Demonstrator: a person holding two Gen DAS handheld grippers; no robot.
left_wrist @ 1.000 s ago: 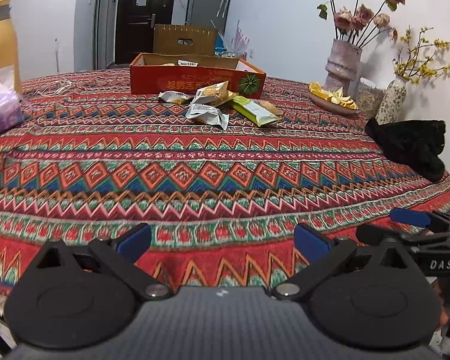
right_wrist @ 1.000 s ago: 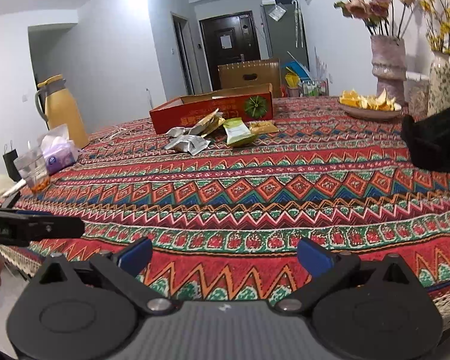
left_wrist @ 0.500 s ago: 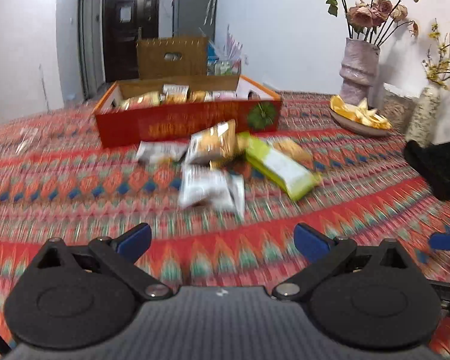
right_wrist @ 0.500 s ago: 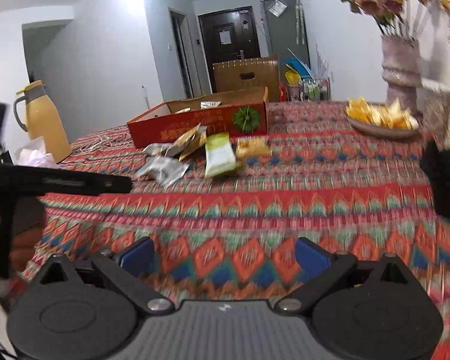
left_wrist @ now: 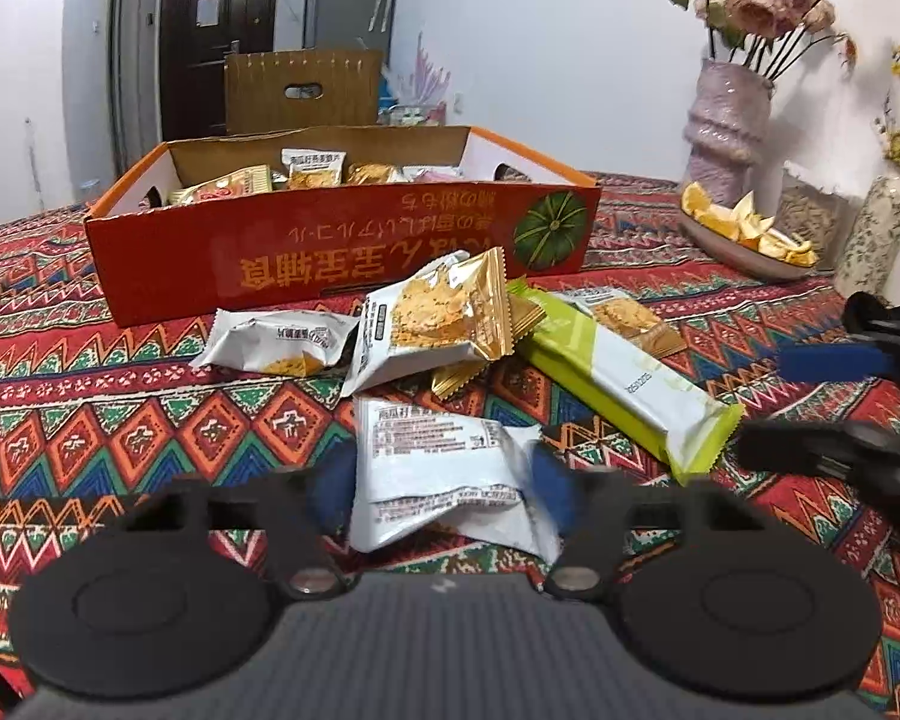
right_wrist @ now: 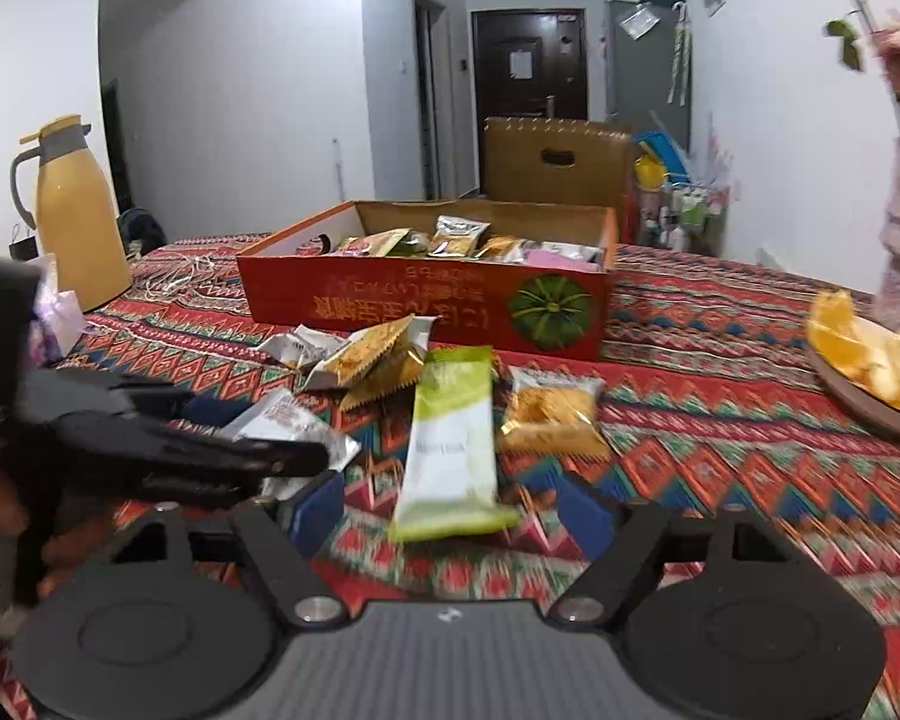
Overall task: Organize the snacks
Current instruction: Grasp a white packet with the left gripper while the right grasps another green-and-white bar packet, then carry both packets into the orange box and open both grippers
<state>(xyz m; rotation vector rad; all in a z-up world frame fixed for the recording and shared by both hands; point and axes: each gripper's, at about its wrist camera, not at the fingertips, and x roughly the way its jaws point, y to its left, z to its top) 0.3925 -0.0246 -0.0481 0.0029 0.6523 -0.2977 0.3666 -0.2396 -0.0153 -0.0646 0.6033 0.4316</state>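
Note:
A pile of snack packets lies on the patterned tablecloth in front of a red cardboard box point(left_wrist: 330, 264) that holds several packets. My left gripper point(left_wrist: 441, 492) is low over a white packet point(left_wrist: 438, 468). Its jaws are closing with the packet between them, and the pads stand at its side edges. My right gripper point(right_wrist: 450, 513) is closing too, with the near end of a green-and-white bar point(right_wrist: 450, 438) between its fingers, apart from both. A gold-and-white packet point(left_wrist: 432, 318) leans on the pile. A gold biscuit packet point(right_wrist: 552, 414) lies right of the bar.
A dish of orange peel point(left_wrist: 744, 234) and two vases point(left_wrist: 729, 120) stand at the right. A yellow jug point(right_wrist: 72, 210) and a tissue bag point(right_wrist: 54, 312) are at the left. Behind the red box stands a brown carton point(right_wrist: 552, 162). The two grippers are close side by side.
Both grippers came forward from the table's near edge to the snack pile. Their jaws have narrowed, the left around the white packet and the right around the end of the green bar.

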